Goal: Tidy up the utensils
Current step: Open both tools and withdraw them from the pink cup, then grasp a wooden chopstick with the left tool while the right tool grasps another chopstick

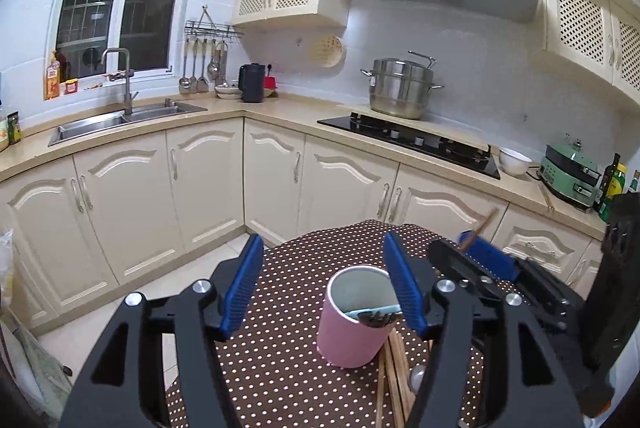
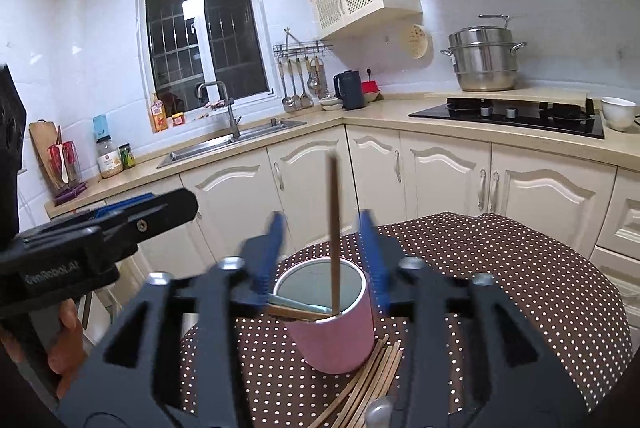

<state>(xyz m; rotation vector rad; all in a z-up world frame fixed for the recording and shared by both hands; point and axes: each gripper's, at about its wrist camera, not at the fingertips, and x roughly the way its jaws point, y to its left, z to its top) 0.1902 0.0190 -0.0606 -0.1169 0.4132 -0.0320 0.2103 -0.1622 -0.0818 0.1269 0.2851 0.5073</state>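
A pink cup [image 1: 352, 332] [image 2: 334, 336] stands on the brown polka-dot table [image 1: 280, 368] [image 2: 520, 288]. It holds a light blue utensil [image 1: 372, 312] with a dark head. My left gripper [image 1: 324, 288] is open and empty just behind the cup. My right gripper [image 2: 324, 252] is open above the cup, and it shows at the right of the left wrist view [image 1: 480, 260]. A chopstick [image 2: 334, 228] stands nearly upright between its fingers with its lower end inside the cup. Several wooden chopsticks [image 1: 394, 380] [image 2: 368, 384] and a metal spoon [image 1: 417, 376] lie on the table by the cup.
Cream cabinets run behind the table. On the counter are a sink [image 1: 120, 119], a black kettle [image 1: 252, 83], a hob [image 1: 412, 139] with a steel steamer pot [image 1: 400, 91], a white bowl [image 1: 514, 161] and a green appliance [image 1: 568, 179]. The left gripper's body [image 2: 80, 252] sits at the left.
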